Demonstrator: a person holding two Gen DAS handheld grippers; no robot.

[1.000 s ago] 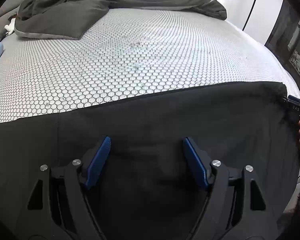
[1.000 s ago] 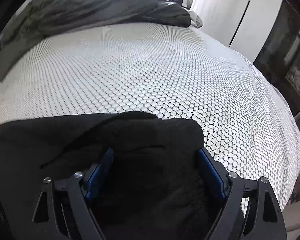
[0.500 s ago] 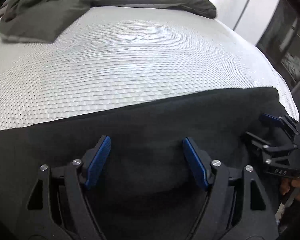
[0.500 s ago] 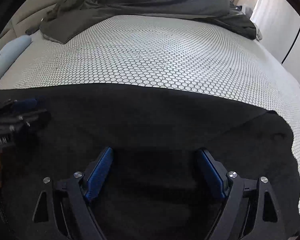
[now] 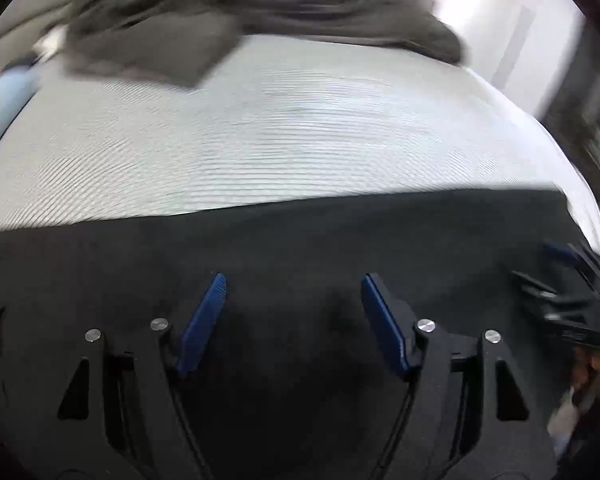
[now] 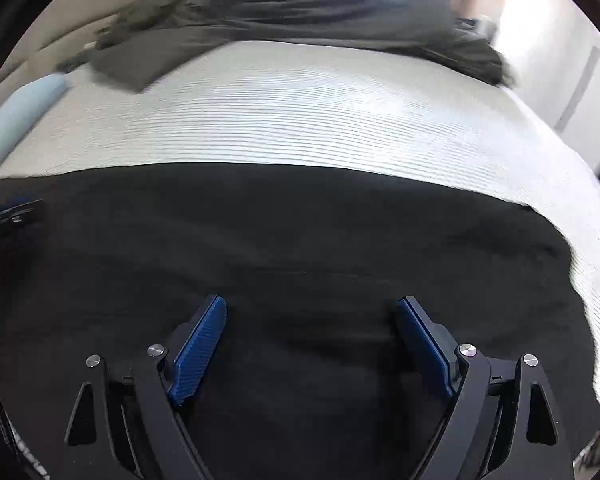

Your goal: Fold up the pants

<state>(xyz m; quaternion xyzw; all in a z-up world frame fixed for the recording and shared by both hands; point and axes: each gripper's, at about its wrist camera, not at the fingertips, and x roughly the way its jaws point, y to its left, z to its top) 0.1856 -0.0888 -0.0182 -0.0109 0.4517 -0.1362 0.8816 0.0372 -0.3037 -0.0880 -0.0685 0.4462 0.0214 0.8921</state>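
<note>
Both tongs (image 5: 292,280) (image 6: 312,304) tilt down (jaws apart) over pants (image 6: 300,232).

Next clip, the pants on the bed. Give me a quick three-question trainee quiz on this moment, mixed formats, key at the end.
1. True or false: the black pants lie spread across the near part of the patterned mattress.
2. Multiple choice: the jaws of the right hand-held gripper are A) shut on a pant leg, B) open above the fabric, C) out of view.
3. Fill in: the crumpled item at the far end of the bed is a dark grey ____.

Key: 1 true. 2 B. 3 blanket; the left hand-held gripper points toward it and is also open.
</note>
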